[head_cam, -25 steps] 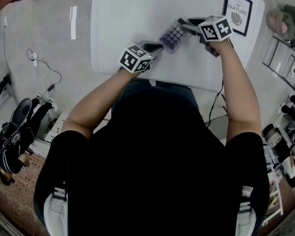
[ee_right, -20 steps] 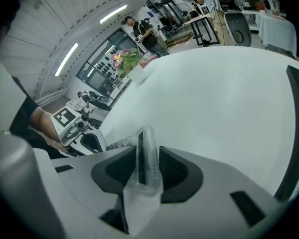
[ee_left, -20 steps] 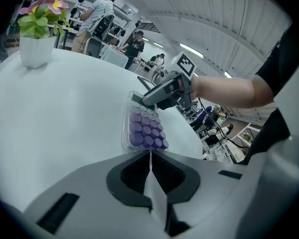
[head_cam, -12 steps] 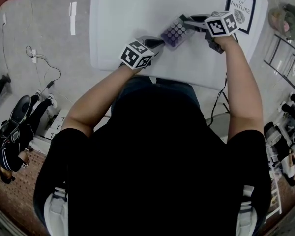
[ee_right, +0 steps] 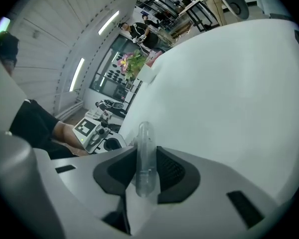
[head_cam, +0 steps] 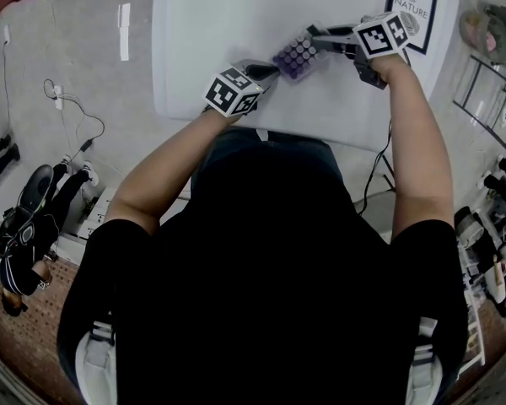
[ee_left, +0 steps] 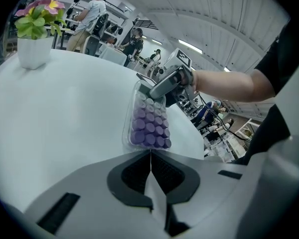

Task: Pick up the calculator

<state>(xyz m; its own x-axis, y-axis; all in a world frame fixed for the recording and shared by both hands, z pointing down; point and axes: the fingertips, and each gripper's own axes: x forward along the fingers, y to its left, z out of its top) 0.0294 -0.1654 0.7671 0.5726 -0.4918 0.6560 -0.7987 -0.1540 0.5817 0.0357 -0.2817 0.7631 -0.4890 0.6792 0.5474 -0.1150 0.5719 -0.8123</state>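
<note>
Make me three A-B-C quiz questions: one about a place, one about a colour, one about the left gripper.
1. Where is the flower pot? A on the table; B on the floor; C in a gripper.
2. What colour are the calculator keys? A red; B purple; C green.
3. The left gripper has its jaws: A wide open; B holding the pot; C shut, empty.
Answers: 1 A, it stands on the white tabletop. 2 B, the keys look purple. 3 C, the jaws meet with nothing between.

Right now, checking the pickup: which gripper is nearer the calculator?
Right. The right gripper has just been closing its jaws on the clear edge of the calculator; the left gripper, shut, sits just short of its near end.
</note>
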